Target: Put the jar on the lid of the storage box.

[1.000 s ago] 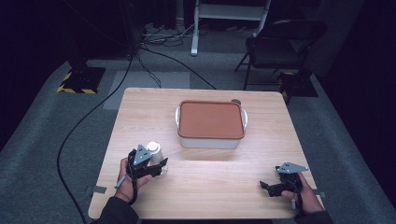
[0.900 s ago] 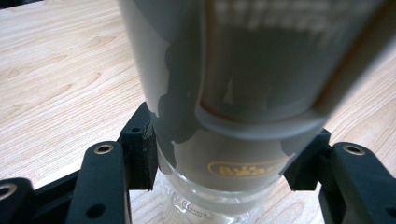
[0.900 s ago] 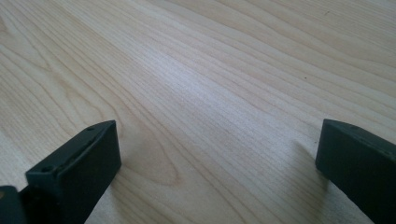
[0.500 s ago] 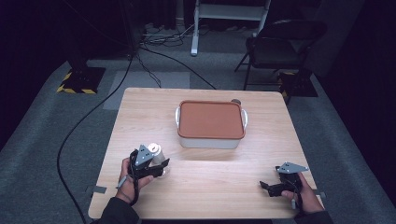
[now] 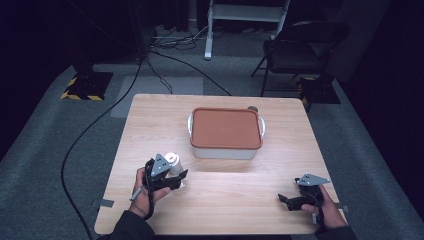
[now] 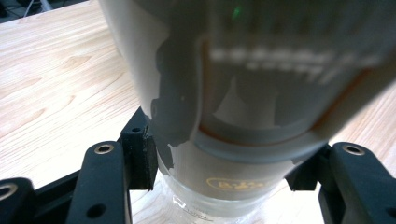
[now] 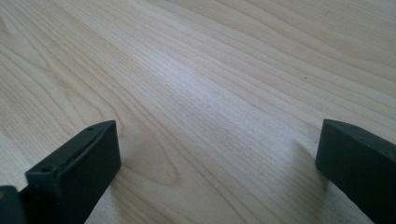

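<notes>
Wooden table: left fingers tight around white bottle, right fingers wide apart, empty.

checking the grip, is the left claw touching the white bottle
Touching: the left gripper view shows both black pads pressed against the white bottle, left claw shut on it.

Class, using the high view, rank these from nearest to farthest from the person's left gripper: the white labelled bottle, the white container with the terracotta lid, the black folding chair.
1. White labelled bottle: clamped in the left gripper.
2. White container with the terracotta lid: mid-table, beyond and to the right.
3. Black folding chair: on the floor past the table's far right corner.
</notes>
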The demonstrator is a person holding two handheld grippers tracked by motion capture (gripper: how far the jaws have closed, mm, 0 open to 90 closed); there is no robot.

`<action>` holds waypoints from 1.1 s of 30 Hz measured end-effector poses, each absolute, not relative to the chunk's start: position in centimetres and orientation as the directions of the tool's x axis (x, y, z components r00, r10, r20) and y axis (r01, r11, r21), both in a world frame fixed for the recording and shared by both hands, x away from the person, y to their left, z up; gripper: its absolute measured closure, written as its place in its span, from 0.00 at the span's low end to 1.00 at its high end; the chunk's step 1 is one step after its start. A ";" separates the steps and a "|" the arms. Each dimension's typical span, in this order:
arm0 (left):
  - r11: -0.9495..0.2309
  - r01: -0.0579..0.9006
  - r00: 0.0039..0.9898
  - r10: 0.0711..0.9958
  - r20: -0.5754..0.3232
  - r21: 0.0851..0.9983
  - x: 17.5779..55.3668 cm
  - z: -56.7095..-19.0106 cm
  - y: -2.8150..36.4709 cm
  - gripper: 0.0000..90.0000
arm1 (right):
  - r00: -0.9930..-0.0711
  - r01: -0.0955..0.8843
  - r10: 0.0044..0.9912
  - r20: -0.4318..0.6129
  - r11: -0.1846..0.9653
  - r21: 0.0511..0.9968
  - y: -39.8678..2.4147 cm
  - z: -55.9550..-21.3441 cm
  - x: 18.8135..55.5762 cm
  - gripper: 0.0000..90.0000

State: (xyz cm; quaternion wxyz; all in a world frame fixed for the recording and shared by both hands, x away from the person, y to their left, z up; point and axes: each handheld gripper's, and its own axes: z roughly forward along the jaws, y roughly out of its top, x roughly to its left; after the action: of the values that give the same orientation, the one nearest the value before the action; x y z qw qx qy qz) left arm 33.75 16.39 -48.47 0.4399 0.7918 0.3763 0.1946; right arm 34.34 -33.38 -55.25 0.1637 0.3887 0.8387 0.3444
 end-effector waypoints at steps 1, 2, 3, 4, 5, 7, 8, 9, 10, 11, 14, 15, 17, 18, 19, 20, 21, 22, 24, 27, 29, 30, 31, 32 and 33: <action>-0.334 0.423 0.645 0.764 -0.021 0.842 33.8 -48.4 16.2 0.45 | -0.644 0.539 0.765 -0.007 0.461 0.705 -33.4 -55.2 34.3 0.00; -0.337 0.422 0.646 0.763 -0.018 0.842 33.8 -48.3 16.0 0.45 | -0.644 0.539 0.765 -0.007 0.461 0.705 -33.4 -55.2 34.3 0.00; -0.337 0.423 0.644 0.765 -0.017 0.841 33.8 -48.2 15.8 0.45 | -0.644 0.539 0.765 -0.007 0.461 0.705 -33.4 -55.2 34.3 0.00; -0.340 0.424 0.645 0.764 -0.016 0.839 33.8 -48.1 15.7 0.45 | -0.644 0.539 0.765 -0.007 0.461 0.705 -33.4 -55.3 34.3 0.00; -0.341 0.429 0.646 0.763 -0.020 0.837 33.9 -48.1 15.6 0.45 | -0.644 0.539 0.765 -0.007 0.461 0.705 -33.4 -55.2 34.3 0.00; -0.338 0.432 0.647 0.762 -0.026 0.836 33.9 -47.9 15.4 0.45 | -0.644 0.539 0.765 -0.007 0.461 0.705 -33.4 -55.3 34.3 0.00; -0.336 0.434 0.646 0.762 -0.029 0.836 34.0 -47.9 15.3 0.45 | -0.644 0.539 0.765 -0.007 0.461 0.705 -33.4 -55.3 34.3 0.00; -0.339 0.434 0.648 0.761 -0.028 0.835 34.0 -47.8 15.1 0.45 | -0.644 0.539 0.765 -0.007 0.460 0.705 -33.4 -55.3 34.3 0.00; -0.340 0.433 0.649 0.760 -0.027 0.835 34.0 -47.7 15.0 0.45 | -0.644 0.539 0.765 -0.007 0.460 0.705 -33.4 -55.3 34.3 0.00; -0.344 0.431 0.650 0.760 -0.022 0.834 34.1 -47.7 14.9 0.45 | -0.644 0.539 0.765 -0.007 0.461 0.705 -33.4 -55.3 34.3 0.00; -0.345 0.431 0.652 0.757 -0.024 0.834 34.2 -47.5 14.5 0.45 | -0.644 0.539 0.765 -0.007 0.461 0.705 -33.4 -55.2 34.3 0.00; -0.344 0.432 0.654 0.756 -0.026 0.834 34.2 -47.5 14.3 0.45 | -0.644 0.539 0.765 -0.007 0.461 0.705 -33.4 -55.2 34.3 0.00; -0.346 0.431 0.655 0.756 -0.025 0.833 34.3 -47.3 14.0 0.45 | -0.644 0.539 0.765 -0.007 0.460 0.705 -33.4 -55.3 34.3 0.00; -0.345 0.431 0.655 0.755 -0.026 0.834 34.3 -47.3 13.9 0.45 | -0.644 0.539 0.765 -0.007 0.461 0.705 -33.4 -55.3 34.3 0.00; -0.344 0.433 0.656 0.755 -0.029 0.833 34.4 -47.2 13.8 0.45 | -0.644 0.539 0.765 -0.007 0.461 0.705 -33.4 -55.3 34.3 0.00; -0.343 0.434 0.656 0.754 -0.032 0.833 34.4 -47.2 13.6 0.45 | -0.644 0.539 0.765 -0.007 0.461 0.705 -33.4 -55.2 34.3 0.00; -0.344 0.432 0.658 0.753 -0.030 0.834 34.5 -47.2 13.5 0.45 | -0.644 0.539 0.765 -0.007 0.461 0.705 -33.4 -55.2 34.3 0.00; -0.344 0.431 0.659 0.752 -0.030 0.834 34.5 -47.1 13.3 0.45 | -0.644 0.539 0.765 -0.007 0.461 0.705 -33.4 -55.2 34.3 0.00; -0.346 0.431 0.662 0.749 -0.031 0.833 34.6 -47.0 13.1 0.45 | -0.644 0.539 0.765 -0.007 0.461 0.705 -33.4 -55.3 34.3 0.00; -0.352 0.433 0.664 0.747 -0.029 0.830 34.7 -47.0 12.7 0.45 | -0.644 0.539 0.765 -0.007 0.461 0.705 -33.4 -55.3 34.3 0.00; -0.359 0.433 0.663 0.749 -0.022 0.827 34.8 -46.9 12.4 0.45 | -0.644 0.539 0.765 -0.007 0.461 0.705 -33.4 -55.3 34.3 0.00; -0.363 0.431 0.665 0.746 -0.019 0.826 34.8 -46.9 12.3 0.45 | -0.644 0.539 0.765 -0.007 0.461 0.705 -33.4 -55.2 34.3 0.00; -0.365 0.431 0.669 0.743 -0.020 0.825 34.8 -46.9 12.2 0.45 | -0.644 0.539 0.765 -0.007 0.461 0.705 -33.4 -55.3 34.3 0.00; -0.364 0.431 0.671 0.741 -0.024 0.826 34.9 -46.9 12.1 0.45 | -0.644 0.539 0.765 -0.007 0.461 0.705 -33.4 -55.2 34.3 0.00; -0.365 0.431 0.670 0.742 -0.022 0.825 34.9 -46.9 12.0 0.45 | -0.644 0.539 0.765 -0.007 0.461 0.705 -33.4 -55.3 34.3 0.00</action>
State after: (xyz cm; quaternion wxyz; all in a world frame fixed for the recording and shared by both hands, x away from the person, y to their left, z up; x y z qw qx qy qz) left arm 34.89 11.96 -46.91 0.4303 0.8063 0.3636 0.1805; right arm 34.34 -33.38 -55.25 0.1639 0.3887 0.8387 0.3444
